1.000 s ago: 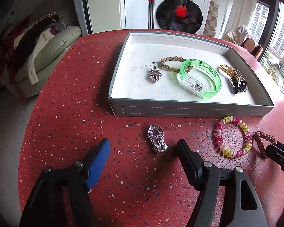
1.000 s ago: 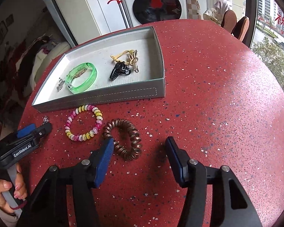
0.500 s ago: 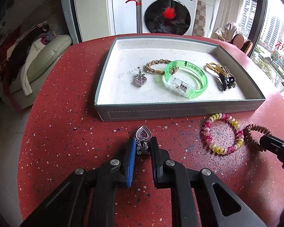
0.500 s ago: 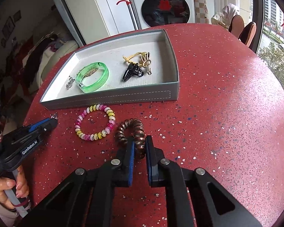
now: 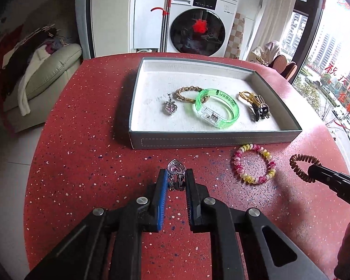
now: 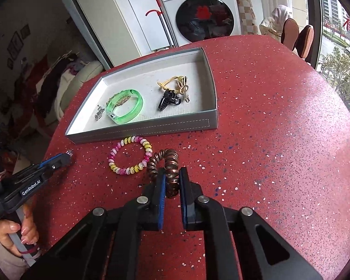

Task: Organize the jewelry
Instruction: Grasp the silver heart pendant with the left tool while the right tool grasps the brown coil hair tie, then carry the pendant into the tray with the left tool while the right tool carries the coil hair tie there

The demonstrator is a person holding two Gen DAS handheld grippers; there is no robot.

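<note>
My left gripper (image 5: 175,176) is shut on a silver heart pendant (image 5: 175,172) and holds it above the red table, in front of the grey tray (image 5: 212,138). My right gripper (image 6: 171,176) is shut on a brown spiral hair tie (image 6: 168,163), lifted off the table; it also shows in the left wrist view (image 5: 302,164). A pink and yellow bead bracelet (image 5: 254,163) lies on the table between them, also in the right wrist view (image 6: 129,158). The tray holds a green bangle (image 5: 217,108), a braided cord bracelet (image 5: 186,93), a second pendant (image 5: 169,106) and black clips with yellow cord (image 5: 256,107).
The red speckled round table (image 6: 280,128) spreads wide to the right of the tray. A washing machine (image 5: 198,28) stands behind the table, a sofa with clothes (image 5: 35,77) at the left, windows at the right.
Both grippers closed from wide open a second ago, the left on the heart pendant, the right on the spiral hair tie. Since then both have lifted their items off the table.
</note>
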